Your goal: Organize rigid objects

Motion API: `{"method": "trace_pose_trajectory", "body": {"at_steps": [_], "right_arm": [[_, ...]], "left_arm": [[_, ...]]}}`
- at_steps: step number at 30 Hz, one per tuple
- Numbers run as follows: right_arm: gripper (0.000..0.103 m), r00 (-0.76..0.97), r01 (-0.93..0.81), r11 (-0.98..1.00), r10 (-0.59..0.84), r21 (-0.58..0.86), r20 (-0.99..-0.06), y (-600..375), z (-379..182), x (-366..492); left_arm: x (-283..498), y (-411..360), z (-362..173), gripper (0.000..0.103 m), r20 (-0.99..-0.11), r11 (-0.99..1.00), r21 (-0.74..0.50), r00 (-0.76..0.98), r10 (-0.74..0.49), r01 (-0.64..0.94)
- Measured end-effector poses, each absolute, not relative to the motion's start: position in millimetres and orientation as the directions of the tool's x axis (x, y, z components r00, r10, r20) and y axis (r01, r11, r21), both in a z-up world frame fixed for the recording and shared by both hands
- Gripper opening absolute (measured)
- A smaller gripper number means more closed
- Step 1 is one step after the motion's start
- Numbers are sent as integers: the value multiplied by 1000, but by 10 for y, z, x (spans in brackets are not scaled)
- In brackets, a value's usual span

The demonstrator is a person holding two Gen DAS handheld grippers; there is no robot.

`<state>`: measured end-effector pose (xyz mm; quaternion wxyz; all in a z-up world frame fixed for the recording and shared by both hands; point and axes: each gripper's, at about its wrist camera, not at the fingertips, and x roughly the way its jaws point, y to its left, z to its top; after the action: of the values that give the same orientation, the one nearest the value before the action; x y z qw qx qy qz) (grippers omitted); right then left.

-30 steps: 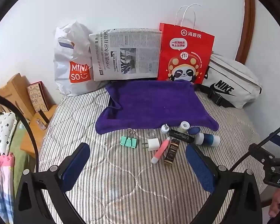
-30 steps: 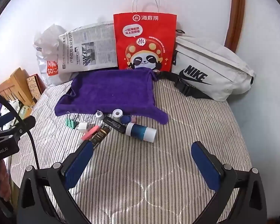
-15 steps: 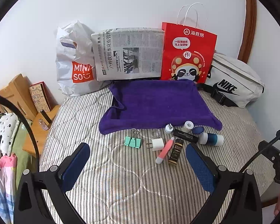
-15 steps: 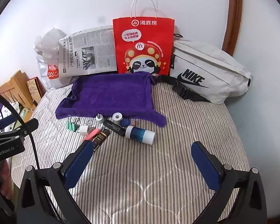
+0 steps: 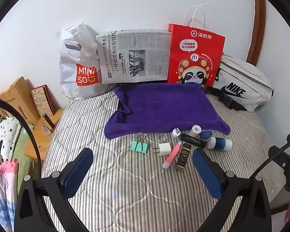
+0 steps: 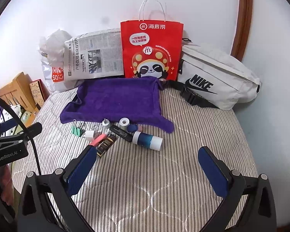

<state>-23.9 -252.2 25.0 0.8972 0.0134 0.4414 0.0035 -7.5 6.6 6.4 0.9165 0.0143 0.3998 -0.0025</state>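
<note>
Both grippers are pulling back from the bed since a second ago. The left gripper (image 5: 143,166) is hanging spread and empty; the right gripper (image 6: 148,167) likewise. Nothing is sorted yet: binder clip (image 5: 139,146), charger (image 5: 164,149) and bottle (image 5: 219,143) are lying at the purple cloth's (image 5: 164,104) six o'clock edge.

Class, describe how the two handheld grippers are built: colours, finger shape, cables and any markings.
Both the left gripper and right gripper have black angular frames with silver bolts and two flat fingers padded in dark blue. A thin black cable arcs beside each. The left gripper's black body, seen from the right wrist camera, reads "GenRobot.AI" in white.
</note>
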Motion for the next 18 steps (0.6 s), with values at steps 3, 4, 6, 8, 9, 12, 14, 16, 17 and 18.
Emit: {"method": "trace_pose_trajectory", "body": {"at_steps": [3,4,6,8,9,12,14,16,17,18], "right_arm": [[103,610,5,1000,19,28,-792,-2520,247,-239],[103,609,6,1000,18,27,-793,-2518,244,-242],[103,609,8,1000,15,25,-793,-2512,242,-253],[103,608,8,1000,14,24,-794,-2512,243,-253],[103,608,9,1000,14,24,-794,-2514,246,-255],[103,609,8,1000,14,24,-793,-2516,246,-257],[103,609,9,1000,14,24,-793,-2516,247,-252],[103,608,9,1000,13,23,-794,-2517,247,-254],[103,608,10,1000,13,24,-794,-2519,248,-253],[103,607,10,1000,12,23,-795,-2519,248,-252]], "left_arm": [[-71,66,62,103,-733,1000,23,680,6,17],[-75,69,61,103,-734,1000,23,680,5,18],[-89,71,58,103,-735,999,26,678,5,20],[-92,72,55,103,-736,999,27,677,5,22],[-90,71,55,103,-737,999,27,676,5,22],[-93,76,52,103,-738,999,28,675,7,20],[-87,70,55,103,-738,999,28,675,5,23],[-87,66,57,103,-736,999,30,677,5,25],[-85,64,56,103,-736,999,31,677,6,25],[-81,62,56,103,-736,999,31,677,5,27]]}}
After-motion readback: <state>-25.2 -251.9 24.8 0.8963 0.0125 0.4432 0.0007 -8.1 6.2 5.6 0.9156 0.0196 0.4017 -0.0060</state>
